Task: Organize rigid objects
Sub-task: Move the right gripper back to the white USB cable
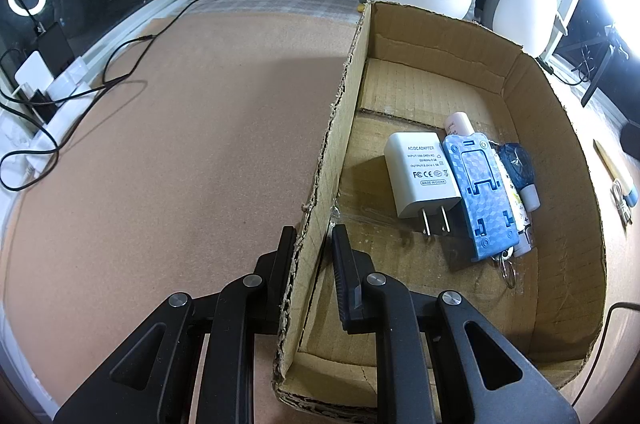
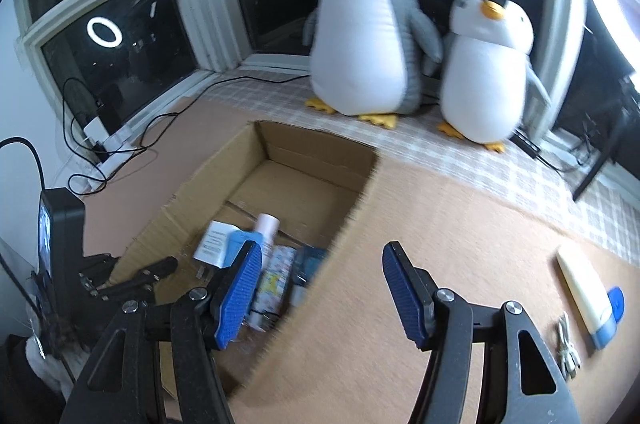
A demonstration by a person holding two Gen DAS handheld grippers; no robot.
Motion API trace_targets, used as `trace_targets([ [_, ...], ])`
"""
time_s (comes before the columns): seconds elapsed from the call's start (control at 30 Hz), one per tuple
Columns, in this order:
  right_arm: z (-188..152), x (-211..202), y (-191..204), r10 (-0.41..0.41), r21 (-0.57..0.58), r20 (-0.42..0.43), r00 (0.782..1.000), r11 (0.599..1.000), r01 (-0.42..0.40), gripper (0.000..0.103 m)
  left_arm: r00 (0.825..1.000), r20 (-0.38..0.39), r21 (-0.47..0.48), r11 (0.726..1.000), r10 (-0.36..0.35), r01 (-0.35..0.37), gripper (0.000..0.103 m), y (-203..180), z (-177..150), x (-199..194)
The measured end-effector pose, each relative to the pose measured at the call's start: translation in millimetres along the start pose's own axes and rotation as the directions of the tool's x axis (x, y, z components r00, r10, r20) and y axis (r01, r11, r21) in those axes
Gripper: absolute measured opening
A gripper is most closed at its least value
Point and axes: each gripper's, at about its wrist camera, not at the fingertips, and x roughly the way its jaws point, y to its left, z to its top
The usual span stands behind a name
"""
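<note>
Fingers of the left gripper (image 1: 312, 240) clamp the cardboard box (image 1: 560, 152) wall; charger (image 1: 420, 176) lies inside, just beyond them. Right gripper (image 2: 320, 288) fingers stand apart, empty, above the box's edge; tube (image 2: 588, 296) lies beside them.

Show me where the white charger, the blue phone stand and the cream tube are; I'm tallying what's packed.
white charger (image 1: 420, 176), left wrist view, on its printed face.
blue phone stand (image 1: 480, 196), left wrist view, on its patterned back.
cream tube (image 2: 585, 288), right wrist view, on its pale body, outside the box.
</note>
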Motion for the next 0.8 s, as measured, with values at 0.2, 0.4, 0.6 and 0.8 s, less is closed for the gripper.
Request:
trace_targets([
  [0.2,-20,-19,-42,-0.058,0.066,-0.002,0.998,0.996,0.058,0.059,1.000,0.000,0.003,1.000,0.003,-0.003,0.016,0,0,0],
  [0.4,-38,-40,-88,-0.124,0.123,-0.013,0.992,0.985,0.125,0.059,1.000,-0.001,0.002,1.000,0.003,-0.003,0.016,0,0,0],
  [0.6,-62,-55,-134,-0.192,0.132,-0.052,0.980,0.971,0.197,0.059,1.000,-0.002,0.007,1.000,0.009,-0.009,0.016,0,-1,0],
  [0.8,-85,-56,-168,-0.219,0.100,-0.100,0.971,0.968,0.229,0.059,1.000,-0.003,0.015,1.000,0.021,-0.020,0.016,-3,-1,0],
])
